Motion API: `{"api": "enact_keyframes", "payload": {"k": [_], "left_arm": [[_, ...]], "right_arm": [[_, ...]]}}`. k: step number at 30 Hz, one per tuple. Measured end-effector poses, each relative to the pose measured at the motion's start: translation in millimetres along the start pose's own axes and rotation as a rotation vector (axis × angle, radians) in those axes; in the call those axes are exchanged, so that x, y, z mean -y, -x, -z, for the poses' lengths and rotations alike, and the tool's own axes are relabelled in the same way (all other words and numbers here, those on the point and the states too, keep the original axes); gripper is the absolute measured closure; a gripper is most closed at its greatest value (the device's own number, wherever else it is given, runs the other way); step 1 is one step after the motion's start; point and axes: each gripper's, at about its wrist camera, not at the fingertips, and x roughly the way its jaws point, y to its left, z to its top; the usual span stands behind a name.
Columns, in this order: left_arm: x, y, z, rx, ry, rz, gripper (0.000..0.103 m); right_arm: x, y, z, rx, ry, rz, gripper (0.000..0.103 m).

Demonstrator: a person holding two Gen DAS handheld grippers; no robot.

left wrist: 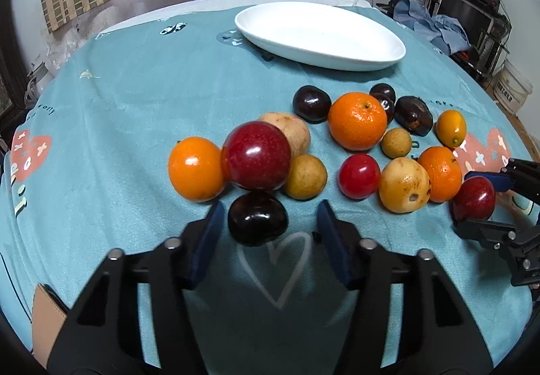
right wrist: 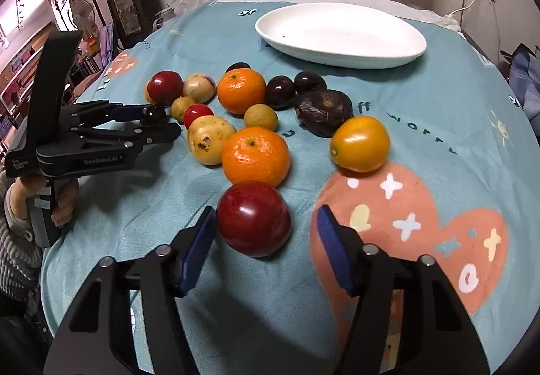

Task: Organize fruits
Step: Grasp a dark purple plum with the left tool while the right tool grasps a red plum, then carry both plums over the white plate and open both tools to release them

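Note:
Several fruits lie on the teal cloth: oranges, red and dark plums, yellow-brown fruits. My left gripper (left wrist: 270, 223) is open around a dark plum (left wrist: 257, 218), which touches its left pad; the same gripper shows in the right wrist view (right wrist: 162, 122). A big red plum (left wrist: 256, 155) sits just behind it. My right gripper (right wrist: 266, 233) is open around a red plum (right wrist: 253, 218), close to its left pad; it also shows in the left wrist view (left wrist: 474, 203). An empty white oval plate (left wrist: 320, 34) stands at the back, also in the right wrist view (right wrist: 341, 34).
An orange (right wrist: 255, 155) sits just behind the red plum, a yellow-orange fruit (right wrist: 360, 143) to its right. A wrinkled dark fruit (right wrist: 323, 111) lies mid-table. A brown box (left wrist: 47, 317) is at the cloth's near left edge. Clutter and shelves surround the table.

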Motion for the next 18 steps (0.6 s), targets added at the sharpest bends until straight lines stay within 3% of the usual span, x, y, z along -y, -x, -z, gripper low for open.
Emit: {"api": "enact_keyframes", "payload": {"k": [2, 4, 7, 12, 18], "left_arm": [[-5, 2, 0, 0.007, 0.027, 0.015, 0.065], [-9, 3, 1, 0.012, 0.048, 0.025, 0.07], [-10, 5, 3, 0.018, 0.066, 0.068, 0.071], [-4, 15, 7, 0.059, 0.054, 0.081, 0.071], [-6, 32, 13, 0.105, 0.09, 0.165, 0.071]], "right_arm": [[2, 0, 0, 0.003, -0.014, -0.015, 0.044], [2, -1, -1, 0.005, -0.016, -0.019, 0.048], [-1, 1, -1, 0.018, -0.009, -0.039, 0.063], [5, 4, 0, 0.027, -0.048, -0.06, 0.063], [-14, 19, 14, 0.08, -0.039, -0.066, 0.063]]}}
